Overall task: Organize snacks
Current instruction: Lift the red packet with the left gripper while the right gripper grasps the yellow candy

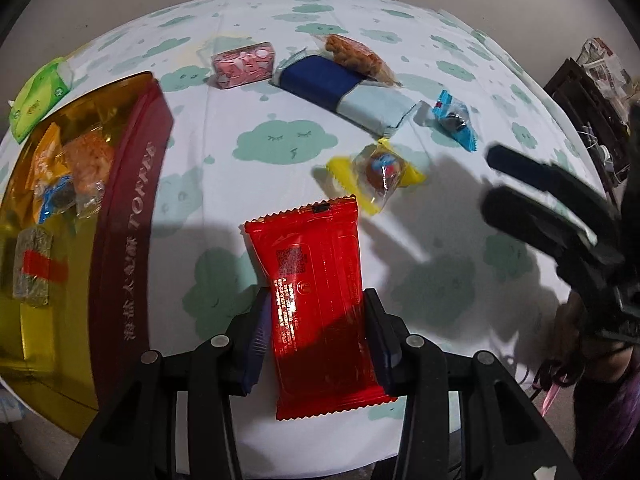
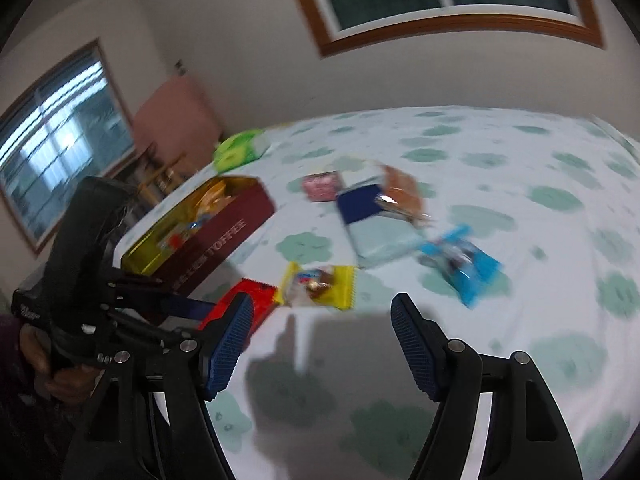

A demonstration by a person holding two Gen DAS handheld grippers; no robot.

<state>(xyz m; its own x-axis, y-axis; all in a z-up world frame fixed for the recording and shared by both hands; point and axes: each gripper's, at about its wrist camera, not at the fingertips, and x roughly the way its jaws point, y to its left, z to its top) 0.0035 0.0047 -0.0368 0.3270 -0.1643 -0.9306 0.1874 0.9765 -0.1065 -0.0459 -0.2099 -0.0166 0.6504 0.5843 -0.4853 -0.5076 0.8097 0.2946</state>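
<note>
In the left wrist view, the left tongs (image 1: pixel 316 340) are closed on the red glossy plastic snack packet (image 1: pixel 318 304), with one blue pad on each long edge, near its lower half. The packet is held just above the surface with the cloud-pattern cloth (image 1: pixel 280 144), near the dark red toffee tin with a golden inside (image 1: pixel 128 220), which already holds several small snacks. I judge the packet light and soft; its foil looks slippery and can buckle, so a grip across the flat body, not on the crimped ends, is safer. The yellow-edged clear candy wrapper (image 1: pixel 380 172) lies just beyond the packet, and the blue-and-pale rectangular pack (image 1: pixel 348 92) is farther away.

In the right wrist view, which is blurred, the right tongs (image 2: pixel 320 344) stand wide with nothing between them, above the cloth. The light blue candy wrapper (image 2: pixel 460 264) lies ahead of them; it seems small, light and crinkly, best taken across its middle.
</note>
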